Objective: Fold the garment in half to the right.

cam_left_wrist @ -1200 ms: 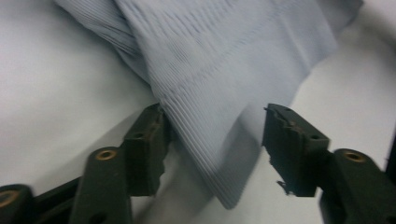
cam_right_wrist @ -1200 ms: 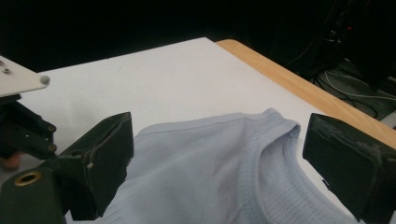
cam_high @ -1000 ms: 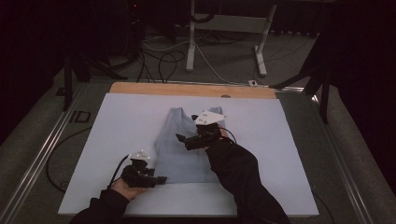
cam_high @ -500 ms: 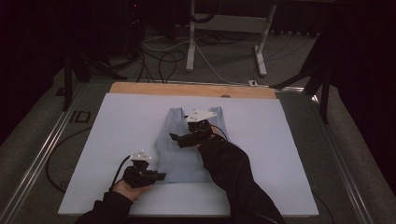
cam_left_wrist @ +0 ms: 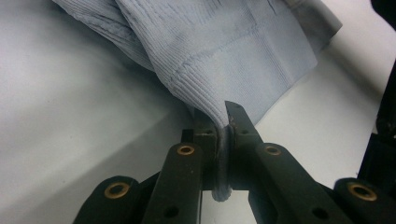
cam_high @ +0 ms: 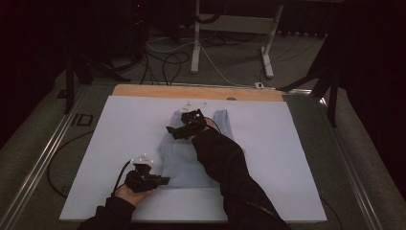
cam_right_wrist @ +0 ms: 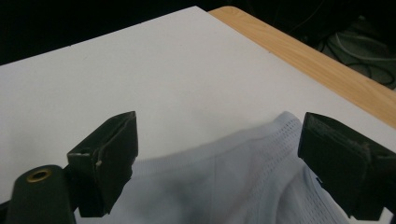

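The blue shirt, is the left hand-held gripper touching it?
Touching. In the left gripper view the left hand-held gripper has its two black jaws shut on the ribbed hem of the blue shirt, with the cloth pinched between them.

garment (cam_high: 184,155) mid board (cam_high: 287,143) | L gripper (cam_high: 163,181) near-left corner | R gripper (cam_high: 173,130) far end

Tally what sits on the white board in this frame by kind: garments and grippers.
Garments: 1, a pale blue knit top, its ribbed hem clamped in the left gripper.
Grippers: 2, the left one and the right gripper, jaws apart over the top's upper edge.
Total: 3.
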Demonstrator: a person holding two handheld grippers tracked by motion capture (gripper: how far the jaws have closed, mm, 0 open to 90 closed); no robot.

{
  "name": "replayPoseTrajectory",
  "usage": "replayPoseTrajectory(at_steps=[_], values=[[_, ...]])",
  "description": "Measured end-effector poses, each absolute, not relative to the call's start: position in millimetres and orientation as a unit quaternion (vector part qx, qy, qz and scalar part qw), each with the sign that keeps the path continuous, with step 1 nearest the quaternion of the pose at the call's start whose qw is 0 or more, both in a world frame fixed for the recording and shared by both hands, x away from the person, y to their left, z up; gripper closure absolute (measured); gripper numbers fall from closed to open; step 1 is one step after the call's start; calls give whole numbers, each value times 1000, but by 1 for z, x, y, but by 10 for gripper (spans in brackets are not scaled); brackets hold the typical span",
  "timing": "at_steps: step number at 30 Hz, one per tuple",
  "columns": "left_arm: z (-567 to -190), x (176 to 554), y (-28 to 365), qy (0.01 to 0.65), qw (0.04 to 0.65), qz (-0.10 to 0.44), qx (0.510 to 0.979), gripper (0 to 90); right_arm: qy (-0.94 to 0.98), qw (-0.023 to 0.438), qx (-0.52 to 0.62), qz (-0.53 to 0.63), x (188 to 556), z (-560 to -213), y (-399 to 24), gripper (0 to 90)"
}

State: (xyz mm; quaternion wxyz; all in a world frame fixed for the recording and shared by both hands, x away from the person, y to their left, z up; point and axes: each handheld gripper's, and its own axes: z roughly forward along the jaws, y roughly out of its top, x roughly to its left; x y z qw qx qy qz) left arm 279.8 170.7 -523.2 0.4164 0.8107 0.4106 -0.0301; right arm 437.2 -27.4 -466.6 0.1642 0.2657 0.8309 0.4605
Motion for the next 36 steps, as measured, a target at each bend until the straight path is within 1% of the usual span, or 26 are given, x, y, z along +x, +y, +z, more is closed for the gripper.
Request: replayPoseTrajectory(at_steps=[3,5,8,10,12,13,16,17,19,22,23,29,36], values=[[-521,279,170,410,419,-22,810,855,833,158,279,451,447,-467,-20,120],[-520,279,169,408,419,-18,811,856,828,141,293,457,455,-468,-16,113],[-519,278,168,406,416,-14,813,856,828,152,310,442,468,-471,-10,110],[-519,278,167,407,415,-13,814,856,828,152,312,441,471,-472,-9,140],[-518,278,167,406,415,-15,814,859,826,161,321,434,477,-475,-7,189],[-518,278,167,407,417,-15,812,859,827,157,326,431,483,-478,-5,232],[-517,278,166,407,417,-15,813,859,829,157,333,422,489,-483,-2,253],[-517,278,166,406,416,-15,813,859,830,157,336,417,492,-485,0,282],[-517,278,165,406,417,-15,813,859,832,161,345,404,497,-489,4,311],[-517,278,165,407,419,-15,812,859,833,158,361,389,502,-496,9,376],[-517,278,165,407,420,-15,811,859,835,170,370,370,504,-502,13,418],[-516,278,164,405,425,-16,810,859,839,197,381,335,508,-511,16,448],[-516,278,161,403,425,-16,810,859,840,189,403,309,515,-522,12,460]])
